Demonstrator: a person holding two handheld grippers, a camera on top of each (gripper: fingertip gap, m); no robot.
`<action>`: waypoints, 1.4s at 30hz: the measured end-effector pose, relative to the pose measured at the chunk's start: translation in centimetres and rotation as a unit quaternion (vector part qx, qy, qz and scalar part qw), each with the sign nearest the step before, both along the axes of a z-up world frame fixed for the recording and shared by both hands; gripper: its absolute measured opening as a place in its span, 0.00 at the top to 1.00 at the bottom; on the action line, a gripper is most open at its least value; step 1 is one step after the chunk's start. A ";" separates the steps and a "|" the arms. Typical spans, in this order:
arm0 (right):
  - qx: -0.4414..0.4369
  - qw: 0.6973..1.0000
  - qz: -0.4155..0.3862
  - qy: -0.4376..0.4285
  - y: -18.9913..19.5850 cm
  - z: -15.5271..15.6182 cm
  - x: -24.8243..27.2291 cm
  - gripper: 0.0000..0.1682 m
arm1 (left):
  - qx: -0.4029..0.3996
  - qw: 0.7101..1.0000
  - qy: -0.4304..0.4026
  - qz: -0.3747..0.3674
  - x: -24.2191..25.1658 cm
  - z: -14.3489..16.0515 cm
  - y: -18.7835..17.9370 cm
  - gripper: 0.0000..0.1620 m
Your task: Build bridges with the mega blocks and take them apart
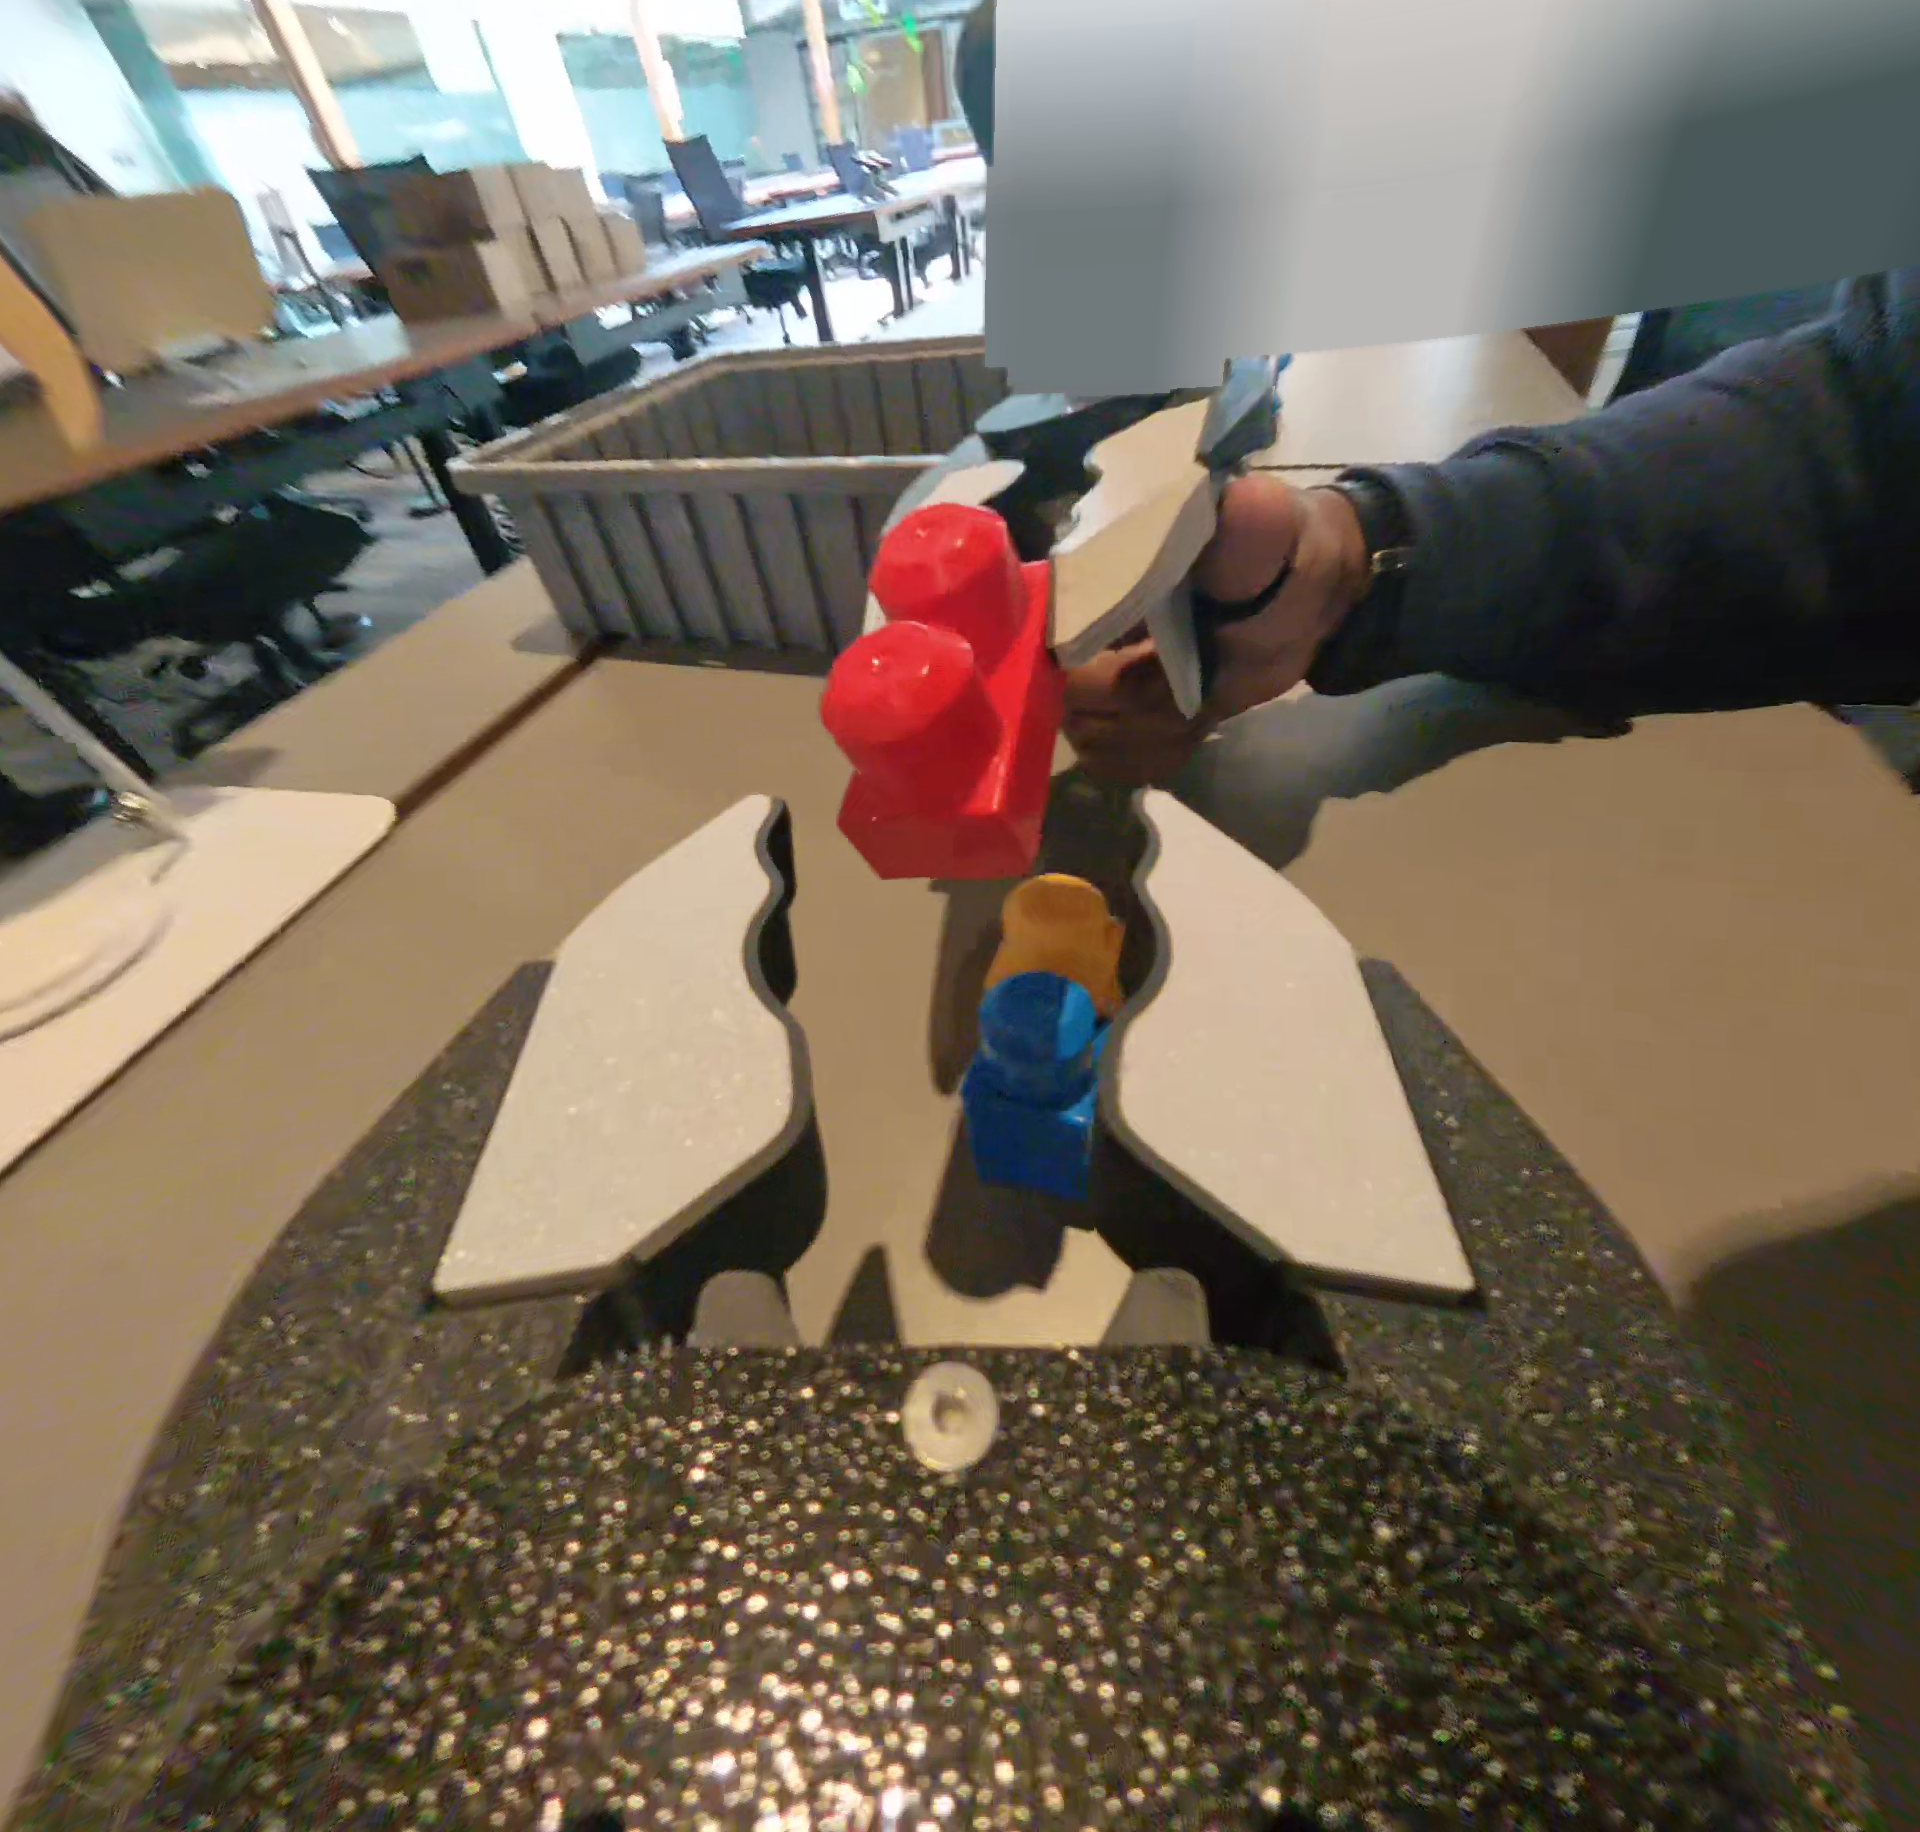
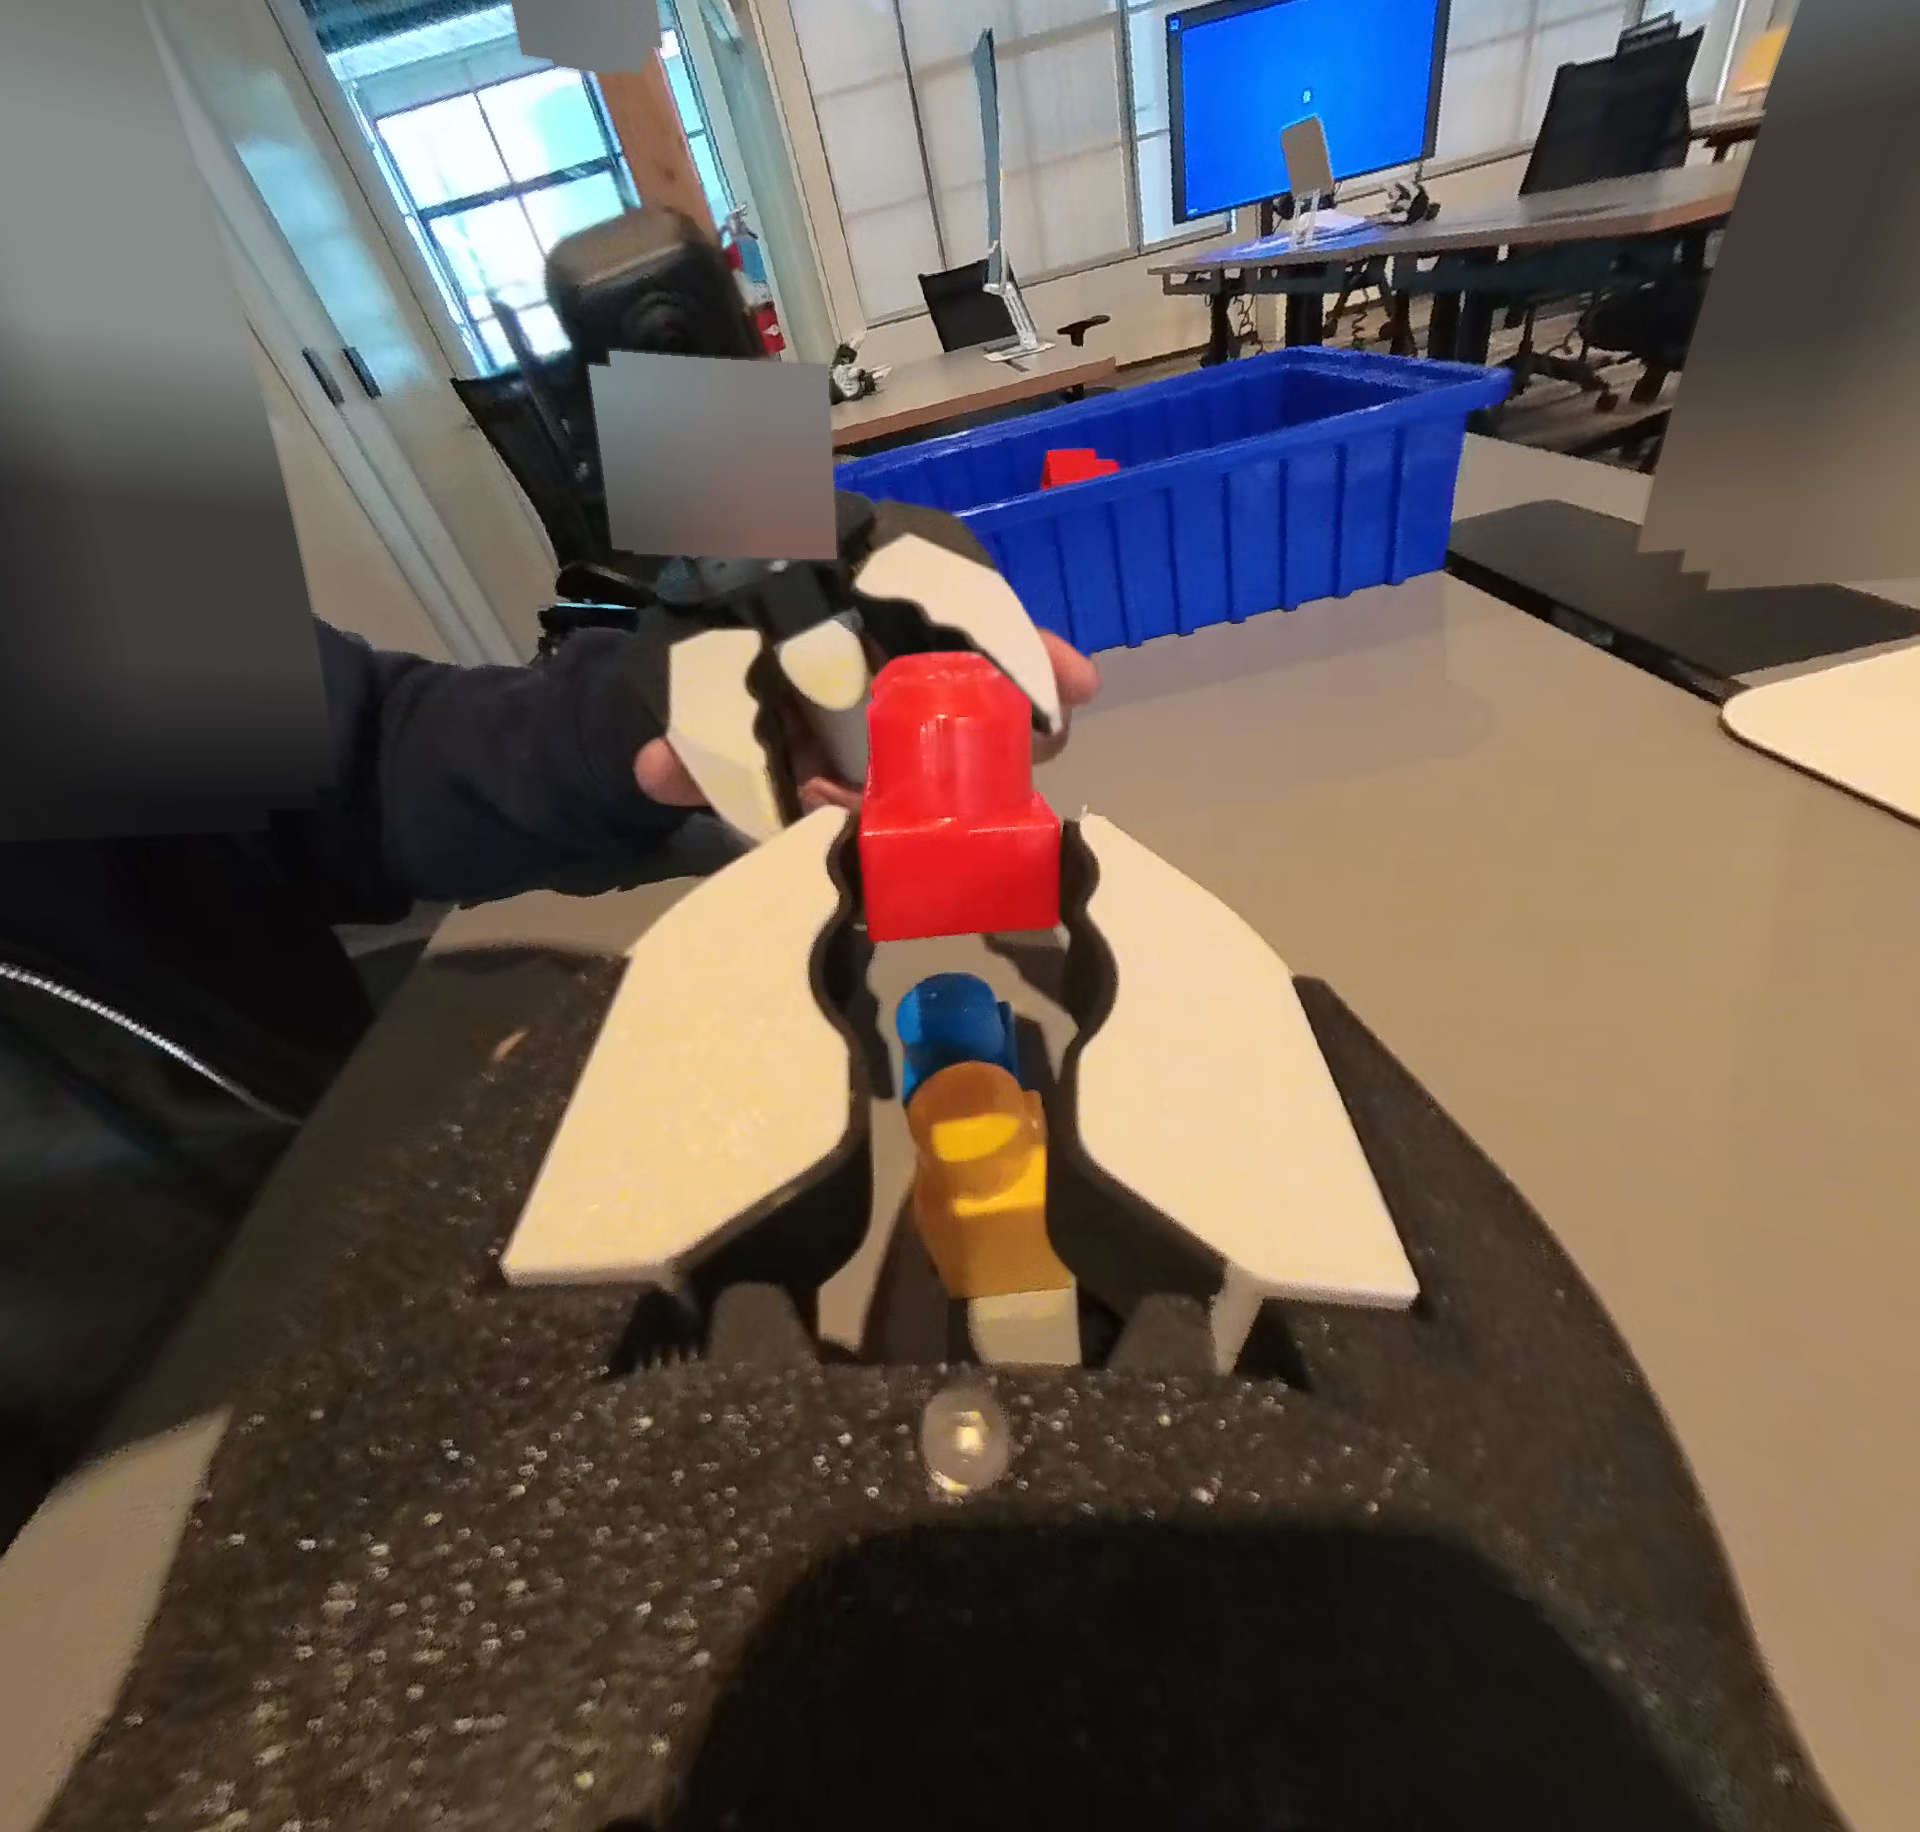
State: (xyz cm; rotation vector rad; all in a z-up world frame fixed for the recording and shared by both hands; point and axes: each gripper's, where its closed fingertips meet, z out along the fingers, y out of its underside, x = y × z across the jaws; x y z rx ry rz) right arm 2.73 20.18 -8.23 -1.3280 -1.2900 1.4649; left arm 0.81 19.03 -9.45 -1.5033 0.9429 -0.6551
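right gripper [image 2: 961,826] clamped on red block [image 2: 958,826], up in the air over the table [image 2: 1455,951]. left gripper [image 1: 961,816] spread wide, gripping nothing. blue block [image 1: 1029,1096] and yellow block [image 1: 1060,935] down on the table, touching, right under the red one. blue bin [image 2: 1226,525] far off, another red piece [image 2: 1075,468] inside. grey bin [image 1: 707,525] far behind too.

Red block [image 2: 956,826], blue block [image 2: 951,1034], yellow block [image 2: 987,1190] (translucent amber), blue bin [image 2: 1247,515].
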 end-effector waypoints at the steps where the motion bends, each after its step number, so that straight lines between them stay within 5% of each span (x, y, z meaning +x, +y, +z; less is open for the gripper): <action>1: 0.004 1.000 0.006 -0.003 -0.3 -0.2 -0.1 0.78 | 0.000 1.000 0.002 -0.005 0.3 -0.2 -0.1 0.67; 4: 0.025 0.999 0.017 -0.025 -1.0 -1.2 -0.5 0.78 | 0.027 1.000 0.009 0.007 0.3 -0.3 0.1 0.77; 20: 0.161 0.967 0.042 -0.195 -1.7 -8.2 0.4 0.78 | 0.037 0.984 0.176 -0.013 0.5 -5.9 -0.1 0.78; 42: 0.099 0.986 0.044 -0.127 -1.2 -6.0 0.7 0.83 | -0.031 0.987 0.158 -0.001 0.7 -6.1 -0.2 0.78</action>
